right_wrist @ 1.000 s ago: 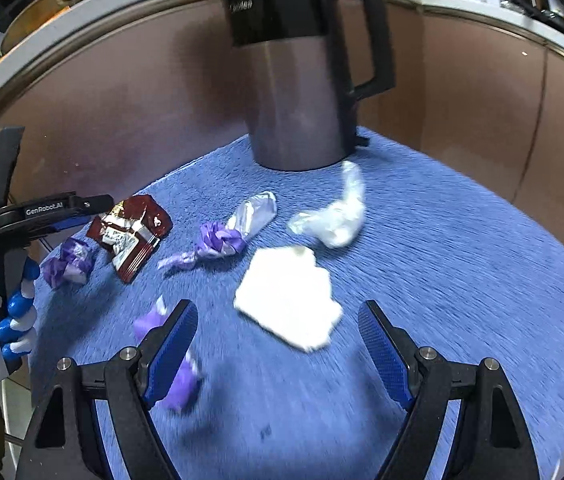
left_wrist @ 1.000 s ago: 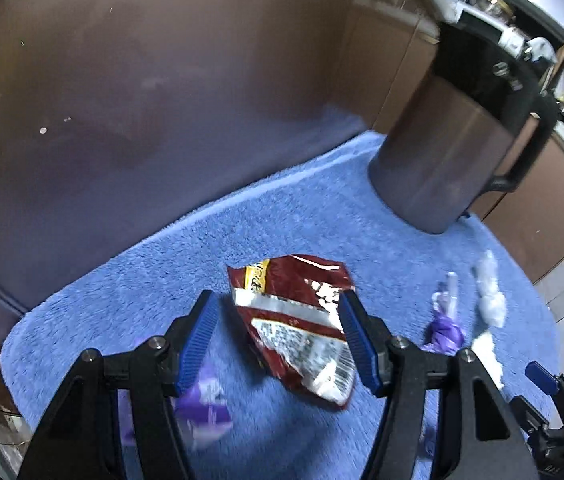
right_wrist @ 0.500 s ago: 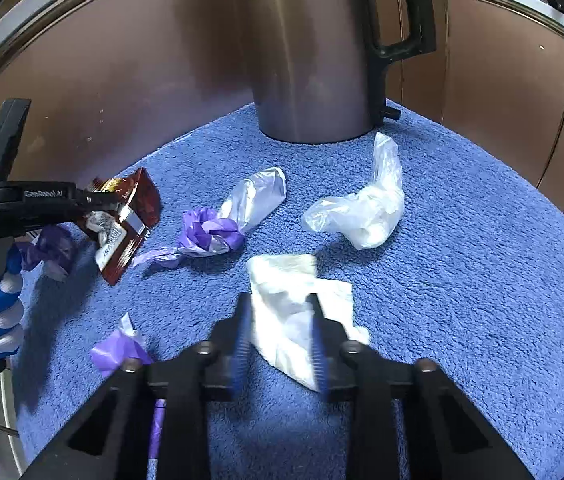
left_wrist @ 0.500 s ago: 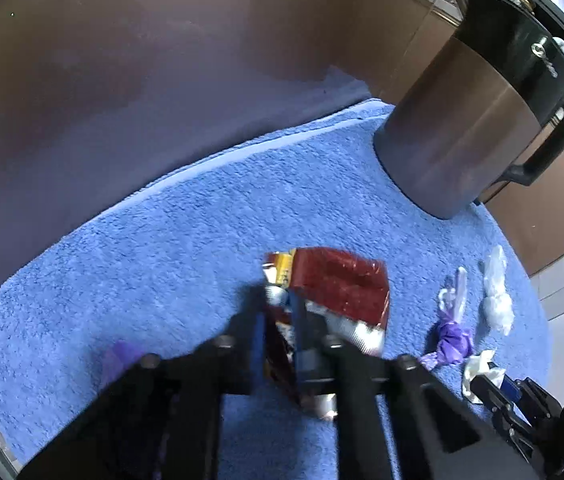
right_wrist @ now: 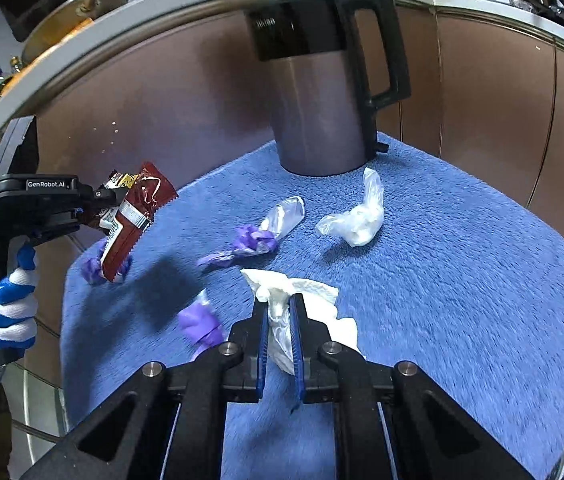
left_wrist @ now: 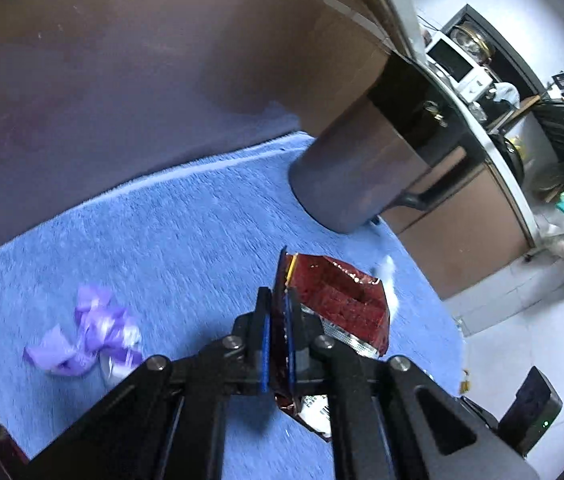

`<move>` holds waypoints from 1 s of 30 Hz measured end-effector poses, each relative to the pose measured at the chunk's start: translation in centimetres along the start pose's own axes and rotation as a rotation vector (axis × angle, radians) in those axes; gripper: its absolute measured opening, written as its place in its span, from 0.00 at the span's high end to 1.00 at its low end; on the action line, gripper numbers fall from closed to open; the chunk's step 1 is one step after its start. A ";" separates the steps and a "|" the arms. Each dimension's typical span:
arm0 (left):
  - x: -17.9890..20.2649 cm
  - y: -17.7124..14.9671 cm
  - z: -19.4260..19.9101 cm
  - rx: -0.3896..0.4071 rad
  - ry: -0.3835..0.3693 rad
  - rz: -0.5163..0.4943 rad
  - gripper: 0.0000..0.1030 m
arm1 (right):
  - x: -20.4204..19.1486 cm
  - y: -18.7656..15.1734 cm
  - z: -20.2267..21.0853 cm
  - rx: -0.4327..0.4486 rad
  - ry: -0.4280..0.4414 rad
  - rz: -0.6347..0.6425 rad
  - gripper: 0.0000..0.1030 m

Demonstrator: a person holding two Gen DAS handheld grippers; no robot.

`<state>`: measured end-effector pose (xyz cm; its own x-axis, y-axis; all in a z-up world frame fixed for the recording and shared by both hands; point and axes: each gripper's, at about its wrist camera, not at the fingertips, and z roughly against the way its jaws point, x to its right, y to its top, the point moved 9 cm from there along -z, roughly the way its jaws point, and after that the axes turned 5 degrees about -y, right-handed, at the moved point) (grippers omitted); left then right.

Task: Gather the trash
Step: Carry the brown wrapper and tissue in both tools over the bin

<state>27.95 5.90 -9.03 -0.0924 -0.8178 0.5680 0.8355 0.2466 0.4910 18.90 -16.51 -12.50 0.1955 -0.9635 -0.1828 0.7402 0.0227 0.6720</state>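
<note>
My left gripper (left_wrist: 277, 304) is shut on a red snack wrapper (left_wrist: 338, 300) and holds it above the blue towel (left_wrist: 185, 232); in the right wrist view the left gripper (right_wrist: 109, 196) carries the wrapper (right_wrist: 133, 216) at the left. My right gripper (right_wrist: 279, 312) is shut on a crumpled white tissue (right_wrist: 306, 300), lifted off the towel (right_wrist: 462, 280). The tall grey bin with a black lid (right_wrist: 322, 92) stands at the back. Purple wrappers (right_wrist: 253, 240) (right_wrist: 199, 322), a clear wrapper (right_wrist: 286, 214) and a white plastic bag (right_wrist: 358, 220) lie on the towel.
A purple wrapper (left_wrist: 89, 332) lies on the towel at my left. Brown cabinet fronts (right_wrist: 494, 100) surround the towel. The bin also shows in the left wrist view (left_wrist: 370, 160). Tiled floor (left_wrist: 522, 340) lies to the right.
Both grippers closed from open, the left on the red wrapper and the right on the white tissue. Both have since lifted their pieces off the towel.
</note>
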 end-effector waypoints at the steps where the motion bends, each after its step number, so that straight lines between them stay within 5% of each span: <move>1: 0.0 -0.5 0.2 -0.004 0.003 -0.004 0.94 | -0.1 -0.2 0.6 0.003 0.002 -0.003 0.90; 8: 0.8 -4.7 -0.2 -0.058 0.042 -0.040 0.94 | -0.2 -2.3 2.4 -0.004 0.006 -0.023 0.90; 16: 5.5 -6.7 2.0 0.045 0.100 -0.115 0.94 | 1.3 -3.3 6.4 0.046 0.001 -0.056 0.90; 22: 12.9 -8.8 2.8 0.044 0.025 -0.226 0.94 | 5.1 -4.3 12.1 0.122 -0.056 -0.103 0.90; 30: 27.8 -17.2 -3.4 -0.100 -0.100 -0.431 0.94 | 15.8 -10.0 18.8 0.168 -0.214 -0.256 0.90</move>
<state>12.87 -22.80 -3.90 -0.4909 -0.7795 0.3891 0.7573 -0.1610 0.6329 2.45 -36.97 -8.61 -0.1344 -0.9667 -0.2179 0.6281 -0.2532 0.7358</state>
